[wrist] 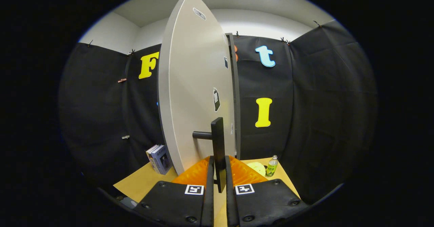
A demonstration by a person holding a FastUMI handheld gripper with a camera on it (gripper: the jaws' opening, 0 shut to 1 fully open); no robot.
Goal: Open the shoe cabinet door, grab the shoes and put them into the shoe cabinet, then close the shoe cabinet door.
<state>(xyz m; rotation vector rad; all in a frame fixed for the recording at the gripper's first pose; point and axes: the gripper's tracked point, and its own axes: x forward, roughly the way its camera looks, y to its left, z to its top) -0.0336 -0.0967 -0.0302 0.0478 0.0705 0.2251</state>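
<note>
On the wooden table (142, 183), the cabinet door (193, 94) stands ajar; the gripper (219, 172) is clamped on its rigid bar handle (217, 145) (the best hold), and the light door should swing easily.

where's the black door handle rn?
Gripper view: the black bar handle on the pale grey cabinet door sits clamped between the gripper fingers.

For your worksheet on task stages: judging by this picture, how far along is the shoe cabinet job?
Early or late, the picture cannot settle which. Done: the cabinet door stands swung open. In hand: the gripper is shut on the door handle. Left: closing the door at least; whether shoes are already inside is hidden.
</note>
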